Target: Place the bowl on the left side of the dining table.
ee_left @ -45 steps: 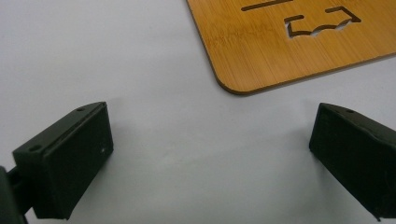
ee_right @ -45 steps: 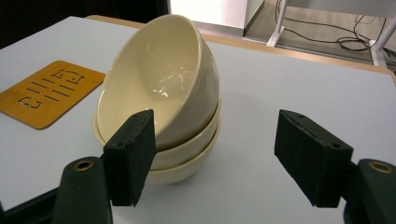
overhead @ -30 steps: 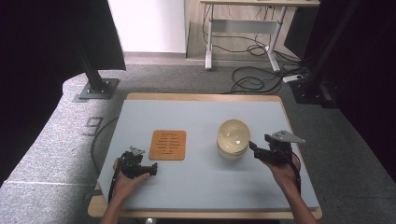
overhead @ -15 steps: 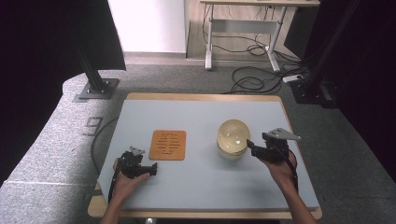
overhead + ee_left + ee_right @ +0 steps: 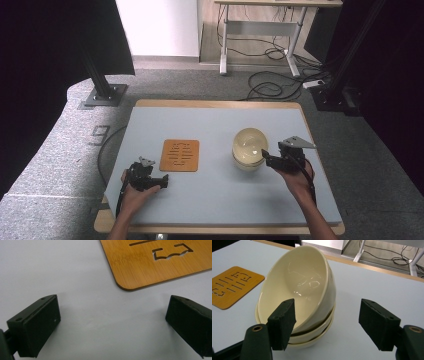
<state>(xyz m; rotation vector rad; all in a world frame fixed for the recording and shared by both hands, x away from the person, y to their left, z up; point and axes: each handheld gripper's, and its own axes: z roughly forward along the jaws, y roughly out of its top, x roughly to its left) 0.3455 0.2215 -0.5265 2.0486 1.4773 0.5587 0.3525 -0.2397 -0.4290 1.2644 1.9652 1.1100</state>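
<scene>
A stack of cream bowls (image 5: 249, 146) stands right of the table's middle, and the top bowl (image 5: 304, 282) sits tilted in the ones below. My right gripper (image 5: 265, 157) is at the stack's right side and open. In the right gripper view (image 5: 327, 310) one jaw is in front of the tilted bowl's inside, and the other stands outside its wall, so the jaws straddle the rim without touching it. A bamboo trivet (image 5: 180, 155) with cut slots lies flat left of the bowls. My left gripper (image 5: 161, 181) rests open on the table just short of the trivet's near corner (image 5: 130, 282), nothing between its jaws (image 5: 112, 310).
The blue-grey tabletop (image 5: 215, 190) has a wooden edge (image 5: 220, 104). Beyond it are grey carpet, a black stand base (image 5: 102, 95), cables (image 5: 270, 87) and a desk frame (image 5: 260, 30) on the floor.
My right gripper has slid a little to the left, closing in on the bowl stack. The left gripper, trivet and bowls stay put.
</scene>
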